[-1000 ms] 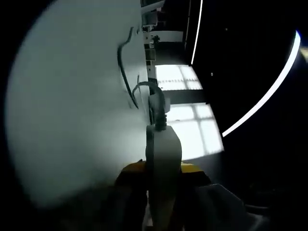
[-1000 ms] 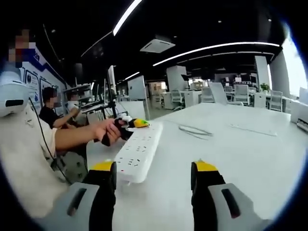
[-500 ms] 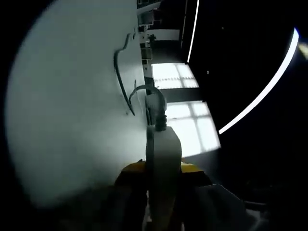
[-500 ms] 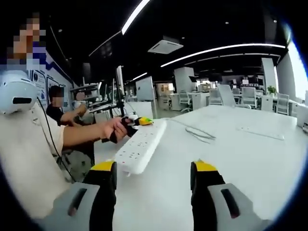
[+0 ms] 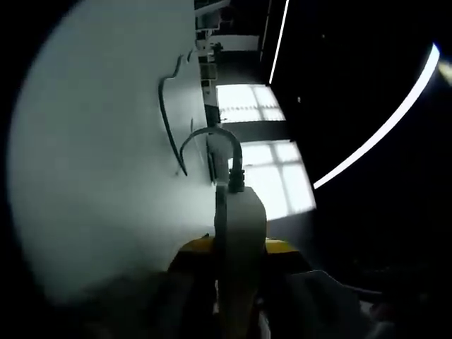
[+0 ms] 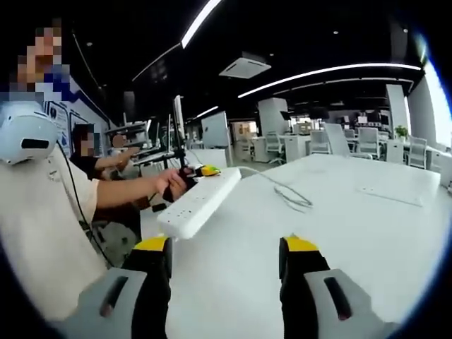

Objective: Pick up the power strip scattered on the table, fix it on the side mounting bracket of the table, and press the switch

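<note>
While my left hand-held gripper is clamped on one end of the power strip, the long white bar hangs lifted above the worktop, its cable trailing across the surface. It looks rigid and fairly light, though held at one end it may lever and twist. My right hand-held gripper stands apart, empty, near the free end.

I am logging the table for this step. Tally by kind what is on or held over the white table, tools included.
Power strip, held by the left tool: 1
Cable from the strip, lying on the table: 1
Tools: 2, the left one and the right tool, open and holding nothing
Flat white item far on the table, kind unclear: 1
Total: 5
</note>
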`<action>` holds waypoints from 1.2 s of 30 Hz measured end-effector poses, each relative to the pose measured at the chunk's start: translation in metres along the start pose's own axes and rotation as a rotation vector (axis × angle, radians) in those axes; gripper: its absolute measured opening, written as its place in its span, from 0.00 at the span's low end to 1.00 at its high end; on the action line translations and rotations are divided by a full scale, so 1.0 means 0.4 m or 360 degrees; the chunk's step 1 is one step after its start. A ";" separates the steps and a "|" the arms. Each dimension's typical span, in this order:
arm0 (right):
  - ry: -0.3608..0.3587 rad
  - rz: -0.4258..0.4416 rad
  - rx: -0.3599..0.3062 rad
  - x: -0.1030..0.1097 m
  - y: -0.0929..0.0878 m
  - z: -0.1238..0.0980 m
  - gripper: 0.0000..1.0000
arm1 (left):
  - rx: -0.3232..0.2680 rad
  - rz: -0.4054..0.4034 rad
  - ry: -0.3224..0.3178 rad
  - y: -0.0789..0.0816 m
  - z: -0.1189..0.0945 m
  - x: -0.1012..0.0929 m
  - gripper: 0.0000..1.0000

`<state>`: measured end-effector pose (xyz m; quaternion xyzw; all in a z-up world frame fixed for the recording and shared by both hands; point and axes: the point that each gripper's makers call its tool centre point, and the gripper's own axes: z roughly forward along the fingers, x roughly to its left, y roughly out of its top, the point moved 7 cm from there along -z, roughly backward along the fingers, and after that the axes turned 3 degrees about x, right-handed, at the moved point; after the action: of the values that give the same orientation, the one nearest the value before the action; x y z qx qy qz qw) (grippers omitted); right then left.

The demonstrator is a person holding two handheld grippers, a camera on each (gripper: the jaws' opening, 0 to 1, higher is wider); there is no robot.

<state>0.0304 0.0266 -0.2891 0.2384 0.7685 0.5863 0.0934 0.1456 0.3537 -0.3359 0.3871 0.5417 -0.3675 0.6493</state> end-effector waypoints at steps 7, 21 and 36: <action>0.0024 0.0006 0.0012 0.024 -0.004 0.031 0.57 | 0.0046 -0.0010 0.0032 0.001 -0.065 0.015 0.27; 0.0044 0.0043 0.0019 -0.008 -0.009 0.055 0.57 | 0.0119 -0.0045 0.0017 0.060 -0.178 -0.004 0.27; 0.0117 0.0047 0.0004 0.030 -0.004 0.096 0.56 | 0.0168 -0.0027 0.0054 0.084 -0.300 -0.011 0.27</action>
<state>0.0358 0.0648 -0.3002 0.2282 0.7685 0.5951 0.0562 0.1248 0.4766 -0.3415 0.4225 0.5357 -0.3944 0.6156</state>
